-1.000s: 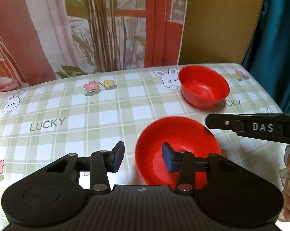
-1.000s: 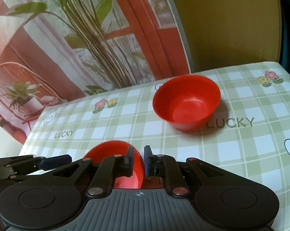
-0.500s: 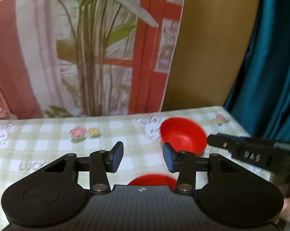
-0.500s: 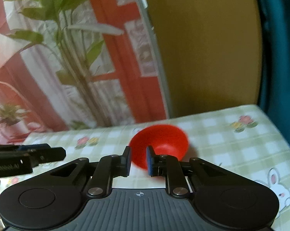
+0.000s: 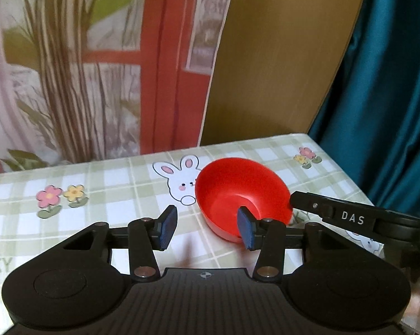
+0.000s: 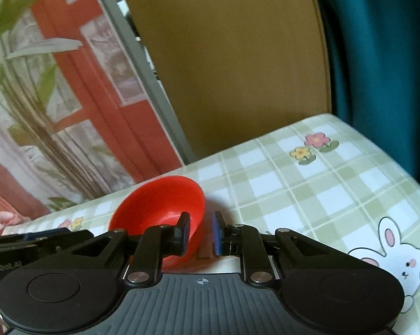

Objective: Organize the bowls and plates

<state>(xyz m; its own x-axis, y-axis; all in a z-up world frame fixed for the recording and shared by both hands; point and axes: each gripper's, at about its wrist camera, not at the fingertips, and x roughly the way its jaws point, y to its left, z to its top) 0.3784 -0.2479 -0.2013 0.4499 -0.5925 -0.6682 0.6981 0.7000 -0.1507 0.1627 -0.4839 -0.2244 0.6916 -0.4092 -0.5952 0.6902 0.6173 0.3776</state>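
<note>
Both grippers have advanced past the near bowl, now out of view, to the far red bowl (image 5: pixel 242 198) on the checked tablecloth (image 5: pixel 120 187): left gripper (image 5: pixel 207 230) open and empty, right gripper (image 6: pixel 200 233) part-open astride its rim, suggesting pickup for stacking.

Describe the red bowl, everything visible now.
The red bowl is plain, glossy and plastic-looking, round with a deep curved wall. It sits upright and empty on the checked tablecloth, beside a printed rabbit near the far edge. The right gripper straddles its rim, open; the left gripper is open.
</note>
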